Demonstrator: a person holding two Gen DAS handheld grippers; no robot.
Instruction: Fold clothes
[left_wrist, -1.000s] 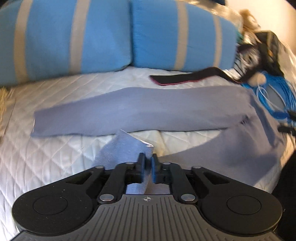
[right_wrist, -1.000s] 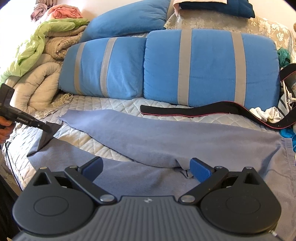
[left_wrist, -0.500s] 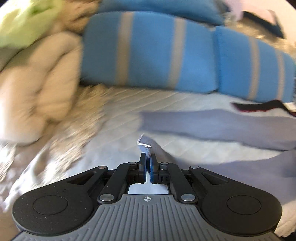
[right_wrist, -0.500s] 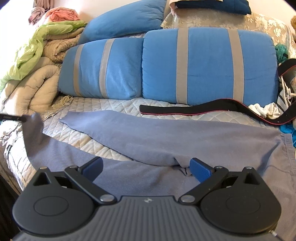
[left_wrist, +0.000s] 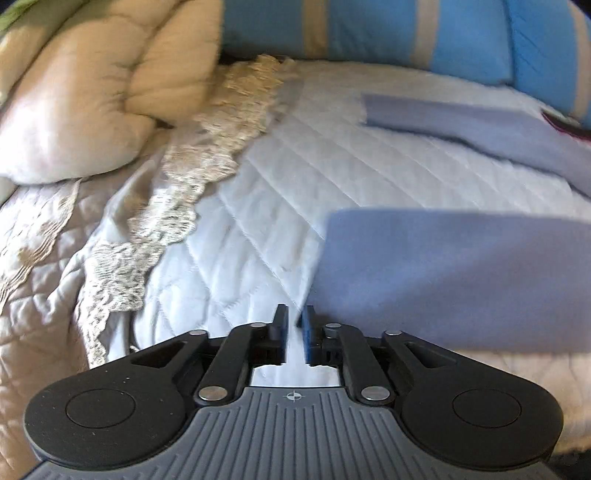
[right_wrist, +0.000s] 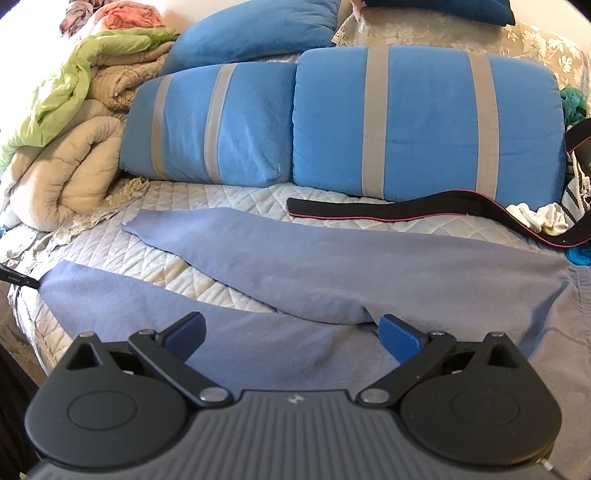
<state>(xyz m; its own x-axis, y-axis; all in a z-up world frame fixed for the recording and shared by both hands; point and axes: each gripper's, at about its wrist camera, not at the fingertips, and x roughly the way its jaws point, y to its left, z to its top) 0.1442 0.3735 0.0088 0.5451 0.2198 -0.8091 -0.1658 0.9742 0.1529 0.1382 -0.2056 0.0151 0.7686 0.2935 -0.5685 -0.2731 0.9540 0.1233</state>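
Let go of the trouser leg (left_wrist: 458, 277), now flat just right of the slightly parted, empty left fingers (left_wrist: 281, 325); next, regrip that cuff squarely, right gripper (right_wrist: 291, 334) wide open, empty, over the crotch.

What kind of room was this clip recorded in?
Most likely a bedroom. The grey-blue trousers lie spread on a white quilted bedspread, with blue striped pillows along the back and a rolled beige comforter piled at the side.
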